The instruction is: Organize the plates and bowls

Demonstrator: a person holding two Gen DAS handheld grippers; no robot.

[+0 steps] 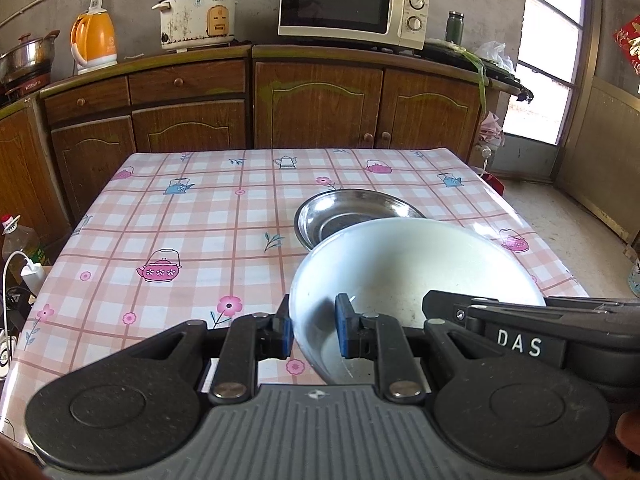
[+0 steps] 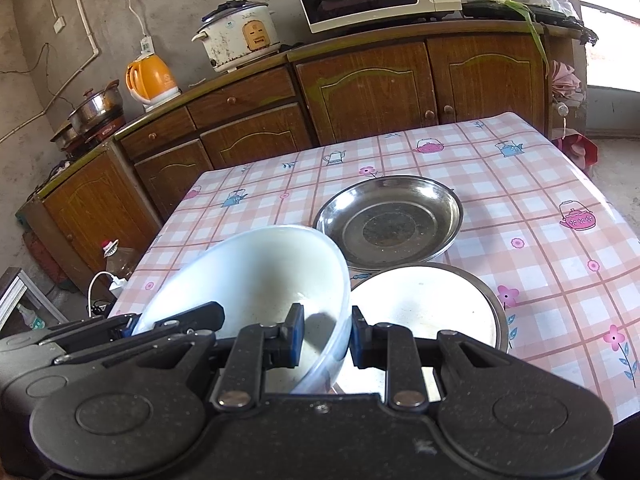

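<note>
A white bowl (image 1: 420, 272) (image 2: 248, 276) hangs tilted over the near part of the checked table (image 1: 160, 216) (image 2: 540, 184), held from both sides. My left gripper (image 1: 314, 330) is shut on its left rim, and my right gripper (image 2: 326, 338) is shut on its right rim. Each wrist view shows the other gripper at the bowl's opposite side: the right gripper (image 1: 500, 332) and the left gripper (image 2: 160, 328). Beyond the bowl a shallow steel plate (image 1: 352, 212) (image 2: 392, 224) lies on the table. A white dish with a metal rim (image 2: 424, 304) sits just right of the bowl, under my right fingers.
Wooden cabinets (image 1: 316, 104) stand behind the table with a microwave (image 1: 352, 4), a rice cooker (image 1: 196, 12) and an orange kettle (image 1: 94, 40) on top. An oil bottle (image 1: 18, 240) and a white charger (image 1: 32, 276) sit off the table's left edge.
</note>
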